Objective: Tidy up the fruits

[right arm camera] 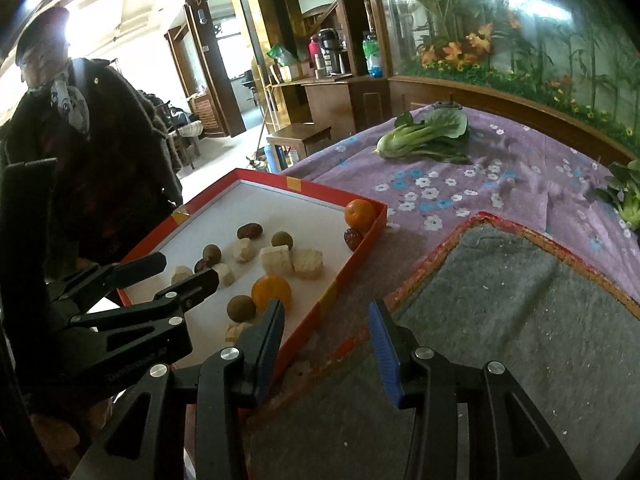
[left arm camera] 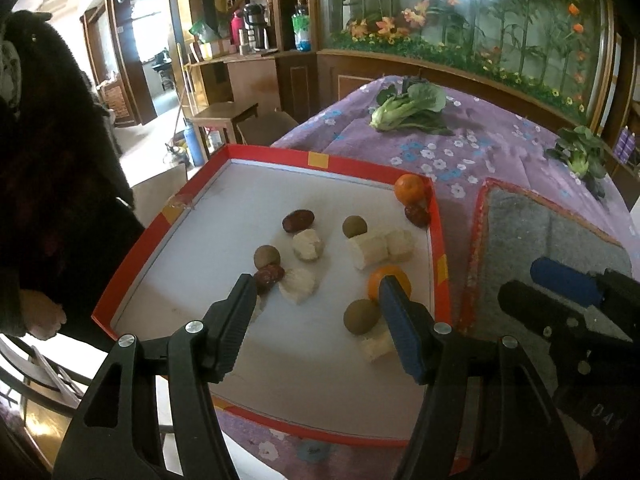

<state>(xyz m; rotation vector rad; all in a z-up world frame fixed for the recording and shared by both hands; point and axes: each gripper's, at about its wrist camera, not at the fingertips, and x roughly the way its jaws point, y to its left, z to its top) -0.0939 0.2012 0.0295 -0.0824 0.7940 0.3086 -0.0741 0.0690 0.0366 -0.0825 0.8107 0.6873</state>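
A red tray [left arm camera: 276, 157] with a white floor holds two oranges [left arm camera: 409, 189] [left arm camera: 374, 285], dark red dates [left arm camera: 298, 220], brown round fruits [left arm camera: 361, 316] and white chunks [left arm camera: 378, 248]. My left gripper [left arm camera: 316, 284] hovers open over the tray's near half. One fingertip is by a date [left arm camera: 270, 274], the other in front of the near orange, and nothing is gripped. My right gripper [right arm camera: 327, 308] is open and empty above the tray's right wall [right arm camera: 340, 280] and the grey mat [right arm camera: 500, 300]. The near orange [right arm camera: 271, 290] lies just left of it.
A purple flowered cloth [right arm camera: 440, 192] covers the table. Bok choy [right arm camera: 424, 136] lies at the back, and another bunch [left arm camera: 580, 156] at the right edge. A person in a dark coat [right arm camera: 100, 152] stands left of the tray. Wooden cabinets and a glass case stand behind.
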